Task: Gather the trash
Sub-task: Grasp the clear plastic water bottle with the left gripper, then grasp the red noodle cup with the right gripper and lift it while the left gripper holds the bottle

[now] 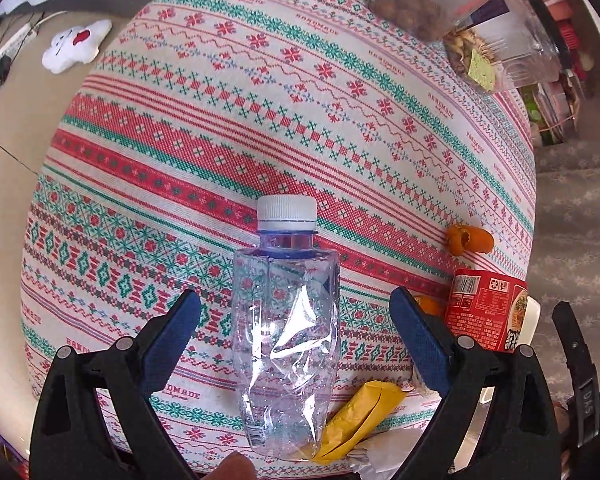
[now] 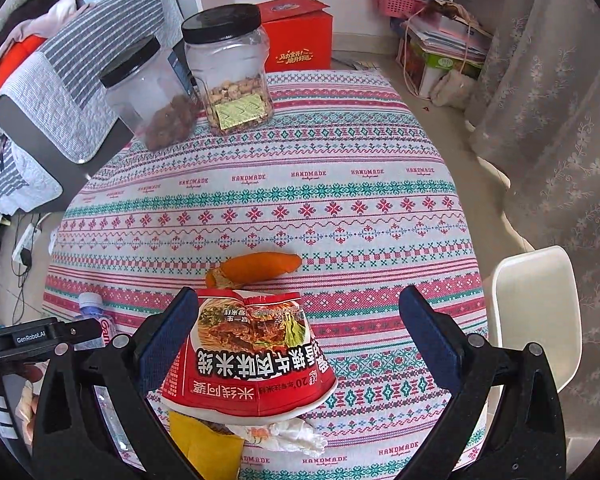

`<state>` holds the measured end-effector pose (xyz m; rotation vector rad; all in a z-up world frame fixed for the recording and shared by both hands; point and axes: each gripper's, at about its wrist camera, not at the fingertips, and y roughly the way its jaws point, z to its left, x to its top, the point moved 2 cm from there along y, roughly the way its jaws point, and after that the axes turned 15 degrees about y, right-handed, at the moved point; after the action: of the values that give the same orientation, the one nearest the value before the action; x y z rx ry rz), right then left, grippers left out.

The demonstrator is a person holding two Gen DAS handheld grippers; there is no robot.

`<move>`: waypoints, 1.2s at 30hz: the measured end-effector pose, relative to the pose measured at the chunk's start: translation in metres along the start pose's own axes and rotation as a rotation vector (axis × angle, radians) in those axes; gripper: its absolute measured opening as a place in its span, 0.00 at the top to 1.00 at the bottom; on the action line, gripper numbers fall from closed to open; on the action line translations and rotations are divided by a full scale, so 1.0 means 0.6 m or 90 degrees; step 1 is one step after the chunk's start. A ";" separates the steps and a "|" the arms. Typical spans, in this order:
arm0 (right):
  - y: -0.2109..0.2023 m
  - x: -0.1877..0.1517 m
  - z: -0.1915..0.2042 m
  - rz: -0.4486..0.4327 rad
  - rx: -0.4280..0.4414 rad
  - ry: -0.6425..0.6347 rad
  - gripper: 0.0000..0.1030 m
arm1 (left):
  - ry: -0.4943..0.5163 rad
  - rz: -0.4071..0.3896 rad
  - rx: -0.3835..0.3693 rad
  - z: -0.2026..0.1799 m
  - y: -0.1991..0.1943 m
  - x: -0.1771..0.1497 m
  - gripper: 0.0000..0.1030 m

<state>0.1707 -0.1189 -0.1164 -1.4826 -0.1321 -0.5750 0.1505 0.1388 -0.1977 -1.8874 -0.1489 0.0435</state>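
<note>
A crushed clear plastic bottle [image 1: 286, 328] with a white cap lies on the patterned tablecloth, between the fingers of my open left gripper [image 1: 296, 334]; neither pad touches it. A red upside-down noodle cup [image 2: 252, 356] sits between the fingers of my open right gripper [image 2: 300, 334], close to the left pad; it also shows in the left wrist view [image 1: 486, 312]. A yellow wrapper [image 1: 364, 416] and crumpled white tissue [image 2: 292, 434] lie by the cup. Orange peel [image 2: 260, 268] lies just beyond the cup.
Two clear jars with black lids [image 2: 230, 72] [image 2: 148, 92] stand at the table's far left. A white bin [image 2: 536, 312] stands off the table's right edge. A curtain [image 2: 560, 120] hangs at the right. A chair with striped cloth [image 2: 80, 64] is at the left.
</note>
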 end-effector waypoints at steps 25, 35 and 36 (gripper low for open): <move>0.078 0.000 -0.018 0.178 0.128 0.076 0.07 | 0.097 -0.173 -0.077 -0.058 -0.140 -0.008 0.42; 0.127 -0.019 -0.004 0.252 0.161 0.090 0.07 | 0.097 -0.175 -0.073 -0.049 -0.140 -0.012 0.42; 0.133 -0.022 -0.005 0.262 0.166 0.098 0.06 | 0.097 -0.173 -0.072 -0.047 -0.139 -0.013 0.42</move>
<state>0.1935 -0.1194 -0.1943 -1.1626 0.2089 -0.3202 0.1390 0.1368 -0.1098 -1.9587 -0.3082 -0.2985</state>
